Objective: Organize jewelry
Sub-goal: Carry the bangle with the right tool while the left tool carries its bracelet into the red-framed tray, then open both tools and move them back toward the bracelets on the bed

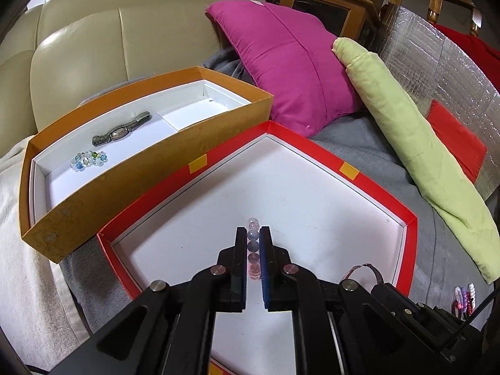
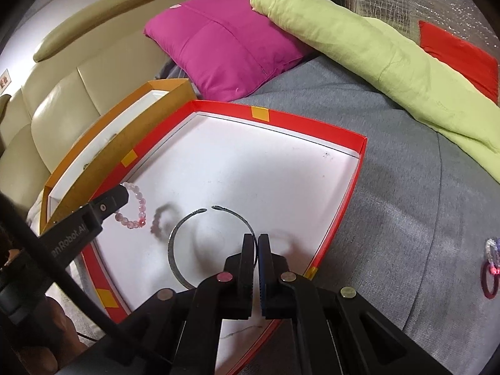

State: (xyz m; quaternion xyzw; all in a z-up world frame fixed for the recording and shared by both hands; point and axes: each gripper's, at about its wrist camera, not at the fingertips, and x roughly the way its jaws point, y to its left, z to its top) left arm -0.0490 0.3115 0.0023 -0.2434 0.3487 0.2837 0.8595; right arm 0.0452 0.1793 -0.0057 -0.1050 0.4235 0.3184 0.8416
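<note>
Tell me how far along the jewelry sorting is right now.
Partly done. A watch and a clear bead bracelet already lie in the orange box. In hand: the left gripper is shut on a pink bead bracelet, the right gripper on a metal bangle, both over the red tray. Left: more bracelets lie on the grey cover.

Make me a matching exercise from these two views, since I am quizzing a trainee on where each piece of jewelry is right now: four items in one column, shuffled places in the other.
Items:
1. pink bead bracelet
2. metal bangle
3. wristwatch
4. glass bead bracelet

Places:
A. lying in the orange box, nearest its front corner
B. clamped by the left gripper
C. clamped by the right gripper
D. lying in the orange box, beside its inner divider

Pairs: 1-B, 2-C, 3-D, 4-A
</note>
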